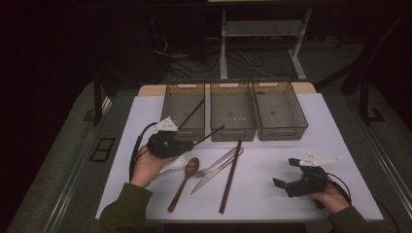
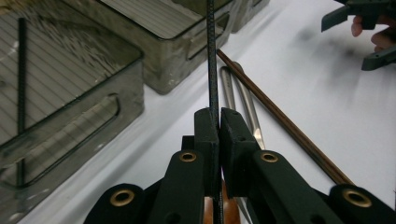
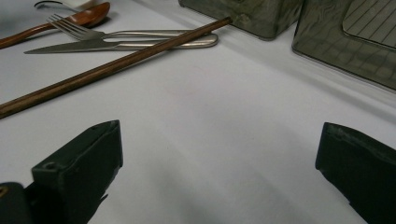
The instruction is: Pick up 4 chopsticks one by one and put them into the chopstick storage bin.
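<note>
the black chopstick is pinched between the pressed-together fingers of the left gripper; in the left gripper view it runs straight up from between them, past the near wall of the middle bin. in the high view the same stick slants up and to the right from the left gripper, lifted off the tabletop, its far end just in front of the middle bin. a second black chopstick lies aslant inside the left bin, leaning toward its front wall.

just below the left gripper, on the tabletop, rest a white spoon, a wooden spoon, a fork and a knife side by side, and a brown chopstick that points at the gap between the middle bin and the right bin.

well apart, at the right near edge, the right gripper sits low over the bare white surface, its fingers spread wide with nothing between them.
</note>
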`<action>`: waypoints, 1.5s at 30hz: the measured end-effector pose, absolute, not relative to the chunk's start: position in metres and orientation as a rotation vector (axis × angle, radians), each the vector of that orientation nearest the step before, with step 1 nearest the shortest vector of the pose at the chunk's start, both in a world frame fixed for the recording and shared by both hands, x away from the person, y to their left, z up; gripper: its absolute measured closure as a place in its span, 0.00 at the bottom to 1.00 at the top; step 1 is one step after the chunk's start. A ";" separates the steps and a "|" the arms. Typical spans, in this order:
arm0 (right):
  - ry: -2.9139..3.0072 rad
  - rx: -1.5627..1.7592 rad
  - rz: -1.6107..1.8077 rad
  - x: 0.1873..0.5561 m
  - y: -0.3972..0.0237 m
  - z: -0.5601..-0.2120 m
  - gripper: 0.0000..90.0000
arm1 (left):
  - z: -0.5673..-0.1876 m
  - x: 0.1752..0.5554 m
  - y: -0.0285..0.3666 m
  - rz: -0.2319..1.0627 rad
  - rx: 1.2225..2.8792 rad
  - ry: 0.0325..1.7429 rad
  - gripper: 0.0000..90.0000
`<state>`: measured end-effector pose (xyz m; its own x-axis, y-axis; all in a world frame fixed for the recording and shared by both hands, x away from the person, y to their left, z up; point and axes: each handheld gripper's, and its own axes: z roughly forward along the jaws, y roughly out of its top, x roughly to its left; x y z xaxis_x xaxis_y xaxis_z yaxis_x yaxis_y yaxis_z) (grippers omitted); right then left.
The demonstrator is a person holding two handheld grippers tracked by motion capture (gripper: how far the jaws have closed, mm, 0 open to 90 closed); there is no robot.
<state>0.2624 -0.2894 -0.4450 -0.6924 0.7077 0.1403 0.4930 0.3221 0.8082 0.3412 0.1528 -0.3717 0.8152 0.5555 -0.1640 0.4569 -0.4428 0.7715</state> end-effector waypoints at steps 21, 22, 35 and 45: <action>2.348 1.090 1.305 0.262 -0.290 -0.445 0.00 | -0.344 0.376 0.167 0.230 2.098 0.780 0.95; 2.348 1.094 1.306 0.262 -0.290 -0.445 0.00 | -0.342 0.378 0.167 0.238 2.098 0.786 0.94; 2.347 1.097 1.307 0.263 -0.291 -0.445 0.00 | -0.329 0.416 0.169 0.309 2.114 0.858 0.95; 2.344 1.101 1.308 0.262 -0.291 -0.445 0.00 | -0.338 0.448 0.165 0.351 2.101 0.977 0.94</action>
